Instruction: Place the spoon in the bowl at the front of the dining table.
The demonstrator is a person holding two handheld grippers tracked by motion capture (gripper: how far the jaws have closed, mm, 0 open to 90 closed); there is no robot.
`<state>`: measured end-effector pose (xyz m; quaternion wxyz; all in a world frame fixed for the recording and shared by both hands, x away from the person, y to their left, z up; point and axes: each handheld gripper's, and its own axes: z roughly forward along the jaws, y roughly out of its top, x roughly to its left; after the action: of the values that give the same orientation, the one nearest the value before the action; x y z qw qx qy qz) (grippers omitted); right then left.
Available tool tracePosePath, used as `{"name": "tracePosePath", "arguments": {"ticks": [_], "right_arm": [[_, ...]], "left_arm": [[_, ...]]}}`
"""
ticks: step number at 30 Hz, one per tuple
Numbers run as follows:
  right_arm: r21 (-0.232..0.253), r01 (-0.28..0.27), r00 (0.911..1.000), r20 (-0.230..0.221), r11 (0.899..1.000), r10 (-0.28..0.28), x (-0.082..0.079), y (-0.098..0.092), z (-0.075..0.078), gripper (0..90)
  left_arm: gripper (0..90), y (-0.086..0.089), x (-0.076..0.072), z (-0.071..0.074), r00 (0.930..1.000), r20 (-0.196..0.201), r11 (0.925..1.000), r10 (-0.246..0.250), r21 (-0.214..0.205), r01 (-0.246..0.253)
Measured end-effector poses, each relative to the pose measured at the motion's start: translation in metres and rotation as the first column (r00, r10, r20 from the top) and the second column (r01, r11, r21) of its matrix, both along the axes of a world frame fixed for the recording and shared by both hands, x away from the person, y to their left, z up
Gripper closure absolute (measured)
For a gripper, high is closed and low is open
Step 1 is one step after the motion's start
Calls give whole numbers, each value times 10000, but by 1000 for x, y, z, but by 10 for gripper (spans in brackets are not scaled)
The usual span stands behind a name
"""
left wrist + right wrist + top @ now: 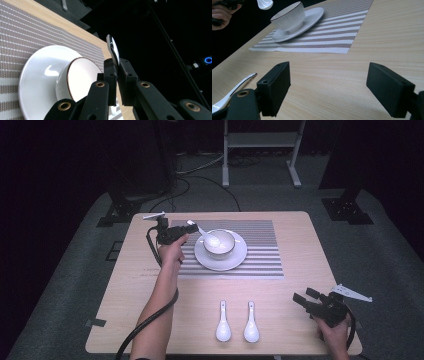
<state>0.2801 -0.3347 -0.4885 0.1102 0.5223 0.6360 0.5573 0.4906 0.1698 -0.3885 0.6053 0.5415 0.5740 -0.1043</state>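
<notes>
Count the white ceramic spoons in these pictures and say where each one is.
3. One white ceramic spoon is clamped in the left gripper over the white bowl. Two more lie side by side on the wooden table near the front edge.

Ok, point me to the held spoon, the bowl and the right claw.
held spoon (207, 236), high view, on its scoop above the bowl.
bowl (288, 18), right gripper view, on its outer wall.
right claw (304, 296), high view, between its open tips.

White spoons (223, 322), white bowl (219, 243), white saucer (236, 260), grey-and-white striped placemat (260, 255), pale wooden table (200, 290).
</notes>
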Motion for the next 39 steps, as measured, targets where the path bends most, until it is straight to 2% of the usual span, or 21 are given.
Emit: {"name": "tracePosePath", "arguments": {"ticks": [6,9,11,13,15,28,37,39], "right_arm": [[-8,-14,10000,38,10000,14,0,0,0,184],[-13,-27,10000,41,10000,27,0,0,0,184],[-22,-41,10000,59,10000,41,0,0,0,184],[-33,-36,10000,71,10000,37,0,0,0,184],[-18,-34,10000,79,10000,34,0,0,0,184],[-15,-42,10000,90,10000,42,0,0,0,184],[-15,-50,9999,107,10000,50,0,0,1,184],[-19,-64,9999,107,10000,64,0,0,0,184]], "left_arm": [[851,-11,10,-4,10000,-21,9999,91,64,-91],[851,-14,14,-8,9998,-73,9998,208,-15,-208],[851,-17,14,-14,9996,-72,9992,260,-286,-262],[851,-20,15,-17,9992,-133,9992,385,-132,-386],[851,-20,17,-21,9986,-230,9985,472,-275,-479],[851,-23,22,-35,9956,-372,9962,860,166,-854],[851,-23,19,-49,9938,-477,9948,1001,239,-990],[850,-23,18,-52,9937,-508,9945,999,361,-981]]}}
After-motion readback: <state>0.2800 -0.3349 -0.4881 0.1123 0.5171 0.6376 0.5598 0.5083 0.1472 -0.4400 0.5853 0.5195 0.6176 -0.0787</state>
